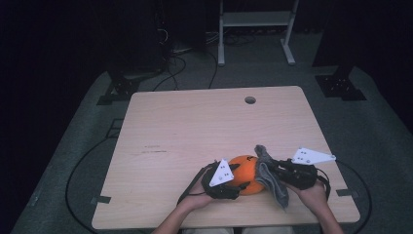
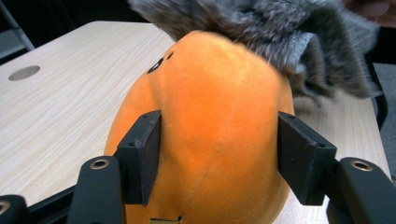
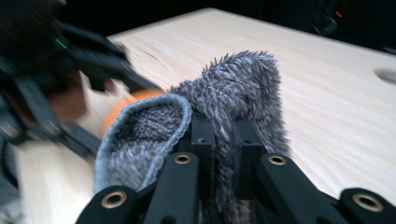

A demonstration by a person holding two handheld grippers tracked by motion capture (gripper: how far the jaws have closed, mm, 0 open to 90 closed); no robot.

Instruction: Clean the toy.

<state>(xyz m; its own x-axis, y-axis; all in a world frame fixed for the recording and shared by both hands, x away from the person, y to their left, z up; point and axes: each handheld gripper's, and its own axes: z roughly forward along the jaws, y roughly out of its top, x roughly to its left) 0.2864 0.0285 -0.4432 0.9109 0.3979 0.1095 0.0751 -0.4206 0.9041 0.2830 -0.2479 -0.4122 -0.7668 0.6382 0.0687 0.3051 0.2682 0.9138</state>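
Observation:
An orange plush ball (image 1: 245, 171) rests on the wooden table (image 1: 195, 122) near its front edge. My left gripper (image 1: 238, 182) is shut on it from the left. In the left gripper view both black pads (image 2: 142, 154) press into the sides of the orange plush ball (image 2: 219, 102). A grey fuzzy sock (image 1: 271, 179) hangs against the ball's right side, with my right gripper (image 1: 274, 168) shut on it. In the right gripper view my right gripper (image 3: 222, 128) pinches a fold of the grey fuzzy sock (image 3: 243, 79), whose hemmed opening faces left. The sock (image 2: 285, 32) drapes over the ball's top.
A round cable hole (image 1: 250, 100) sits near the table's far edge. A white metal frame (image 1: 255, 19) and black stands stand on the floor behind the table. Cables (image 1: 83, 161) trail on the floor at the left. A person's hands hold both grippers at the front edge.

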